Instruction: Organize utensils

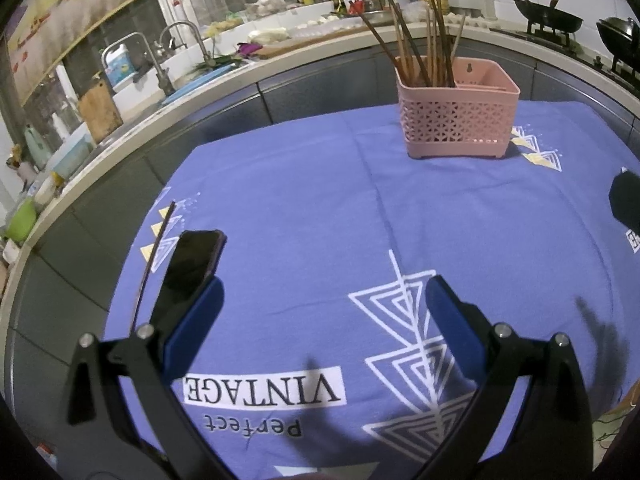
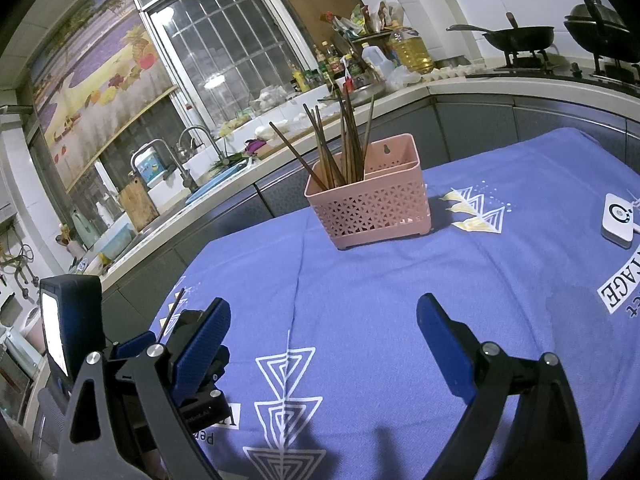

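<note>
Two grippers hang over a table spread with a blue-violet cloth point(image 1: 320, 208), and both have their blue fingers spread wide with nothing between them. In the left wrist view the left gripper point(image 1: 324, 316) sits low above the cloth near the printed word "VINTAGE"; in the right wrist view the right gripper point(image 2: 322, 340) hovers over a white triangle pattern, its pads clear of the fabric.

A pink perforated utensil basket point(image 1: 456, 120) stands upright toward the far side of the table, split into two compartments. A bundle of brown chopsticks point(image 1: 424, 48) leans out of its left compartment — the other compartment looks bare, though its bottom is hidden. One more single chopstick point(image 1: 158, 248) lies flat on the cloth at the near left edge of the table, well apart from the basket and just beside a dark phone point(image 1: 192, 268) that rests next to the left gripper's left finger.

From the right wrist view the left gripper's body shows at lower left, with that same chopstick poking up behind it. A small white device point(image 2: 618, 220) lies on the cloth at the right edge, near the basket's side of the table. Behind the table runs a kitchen counter point(image 2: 440, 88) with a sink faucet point(image 2: 196, 140), bottles and two woks.
</note>
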Available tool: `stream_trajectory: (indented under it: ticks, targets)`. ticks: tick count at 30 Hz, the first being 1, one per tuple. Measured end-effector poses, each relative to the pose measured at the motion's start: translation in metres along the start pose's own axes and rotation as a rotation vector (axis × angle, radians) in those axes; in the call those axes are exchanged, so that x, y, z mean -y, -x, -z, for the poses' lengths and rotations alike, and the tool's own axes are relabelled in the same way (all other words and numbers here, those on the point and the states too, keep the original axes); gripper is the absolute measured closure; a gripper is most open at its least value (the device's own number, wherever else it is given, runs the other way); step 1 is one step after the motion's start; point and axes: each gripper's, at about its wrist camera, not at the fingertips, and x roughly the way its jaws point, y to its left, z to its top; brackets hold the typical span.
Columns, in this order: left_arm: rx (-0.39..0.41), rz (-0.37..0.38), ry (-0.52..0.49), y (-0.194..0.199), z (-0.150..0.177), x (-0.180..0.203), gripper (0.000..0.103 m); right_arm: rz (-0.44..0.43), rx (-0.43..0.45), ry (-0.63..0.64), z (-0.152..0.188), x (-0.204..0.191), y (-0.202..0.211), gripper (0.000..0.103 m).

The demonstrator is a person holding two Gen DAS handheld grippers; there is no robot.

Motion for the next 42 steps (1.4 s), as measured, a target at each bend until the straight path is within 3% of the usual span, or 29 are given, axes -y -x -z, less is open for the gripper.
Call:
stream_trajectory:
  ticks: [28,36,42]
  targets:
    - [0.019,-0.017,-0.006,0.006,0.000,0.001,0.006,0.000,0.000,0.000,-0.001,-0.001,0.001,0.010]
    - [0.059,-0.027,-0.020,0.014,-0.002,0.007,0.006,0.000,-0.002,-0.006,0.000,-0.001,0.001,0.010]
    - [0.035,-0.022,-0.005,0.010,-0.003,0.005,0.006,-0.001,-0.010,-0.015,0.003,0.003,0.000,0.010]
